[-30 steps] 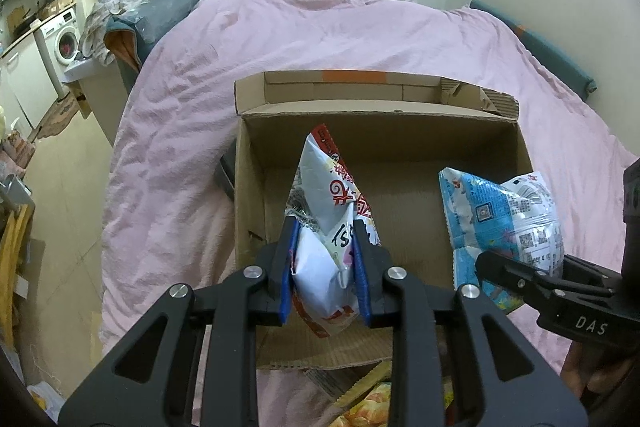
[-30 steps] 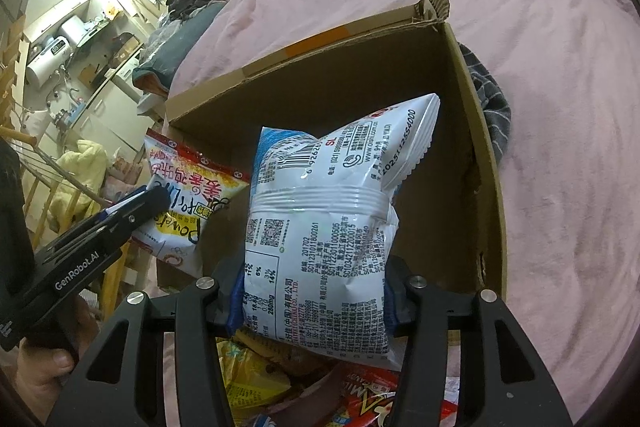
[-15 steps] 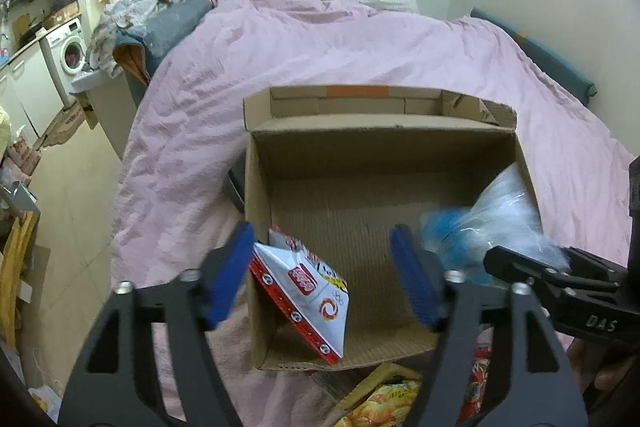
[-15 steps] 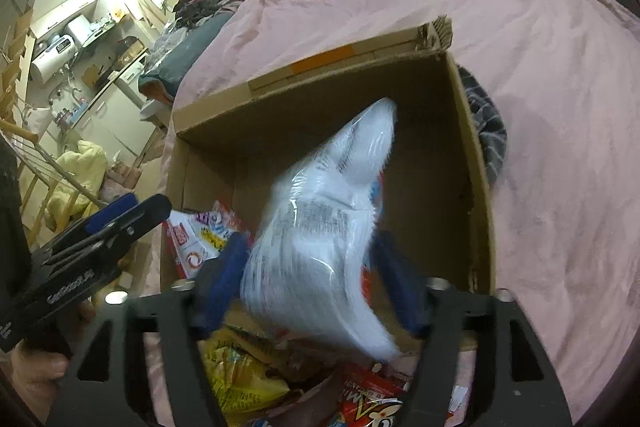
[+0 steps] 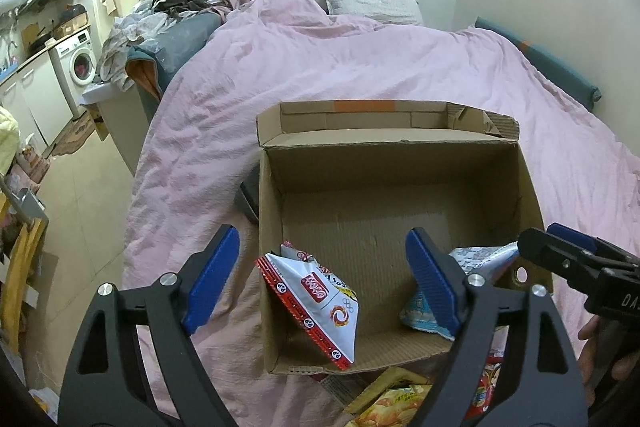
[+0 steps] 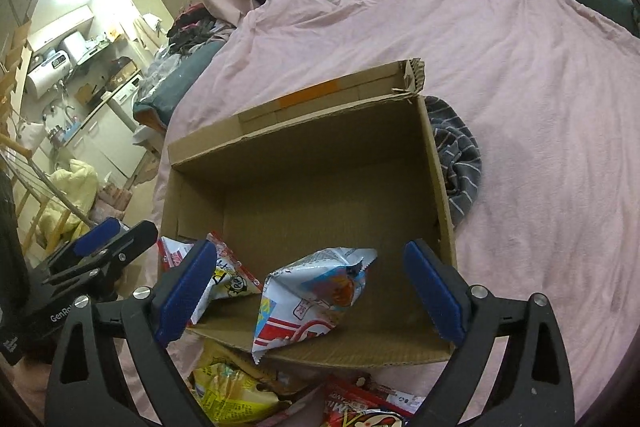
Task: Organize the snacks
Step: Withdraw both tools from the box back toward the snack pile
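Two snack bags lie in the cardboard box on the bed: red-white bag near-left, blue bag near-right. More packets wait outside, so most remains. Left gripper and right gripper jaws have just been opening, nothing held.

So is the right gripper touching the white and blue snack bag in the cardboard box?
Apart. In the right wrist view, the right gripper is open and its blue pads stand clear of the white and blue snack bag, which lies in the cardboard box.
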Demonstrator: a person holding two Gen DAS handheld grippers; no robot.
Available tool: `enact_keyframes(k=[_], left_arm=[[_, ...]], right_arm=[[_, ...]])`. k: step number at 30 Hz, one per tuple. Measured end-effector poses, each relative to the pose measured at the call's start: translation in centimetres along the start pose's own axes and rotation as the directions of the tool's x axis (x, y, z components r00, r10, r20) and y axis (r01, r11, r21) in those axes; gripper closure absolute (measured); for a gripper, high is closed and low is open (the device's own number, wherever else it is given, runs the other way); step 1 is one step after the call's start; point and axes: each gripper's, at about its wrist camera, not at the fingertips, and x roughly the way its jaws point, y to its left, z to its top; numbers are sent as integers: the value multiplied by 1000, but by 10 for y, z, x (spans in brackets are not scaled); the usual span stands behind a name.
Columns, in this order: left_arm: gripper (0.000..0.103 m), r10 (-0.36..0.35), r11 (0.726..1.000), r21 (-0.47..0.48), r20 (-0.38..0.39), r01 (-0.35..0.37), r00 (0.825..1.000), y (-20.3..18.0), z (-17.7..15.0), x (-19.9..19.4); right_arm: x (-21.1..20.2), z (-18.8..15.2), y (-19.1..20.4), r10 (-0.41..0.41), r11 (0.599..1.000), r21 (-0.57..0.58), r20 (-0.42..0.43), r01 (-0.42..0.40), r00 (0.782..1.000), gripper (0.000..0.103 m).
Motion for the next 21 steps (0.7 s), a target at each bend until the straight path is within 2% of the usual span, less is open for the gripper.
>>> enact_keyframes(k=[13, 15, 16, 18, 21], left_arm=[[19, -27, 995, -91, 45, 31, 999, 19, -1, -19], [17, -31, 995, -94, 66, 37, 997, 21, -2, -27], [16, -25, 995, -95, 79, 33, 997, 22, -2, -31], [5, -24, 994, -102, 111, 35, 994, 25, -2, -41], [1, -29, 994, -104, 144, 44, 989, 27, -3, -56]], right_arm=[[-21, 1, -2, 24, 999, 25, 43, -25, 999, 6], [-29, 0, -2, 47, 998, 34, 58, -49, 997, 6], [-33, -1, -2, 52, 998, 40, 67, -55, 996, 6], [-42, -4, -2, 52, 998, 39, 77, -56, 996, 6], [-54, -8, 0, 47, 998, 39, 91, -50, 995, 6]])
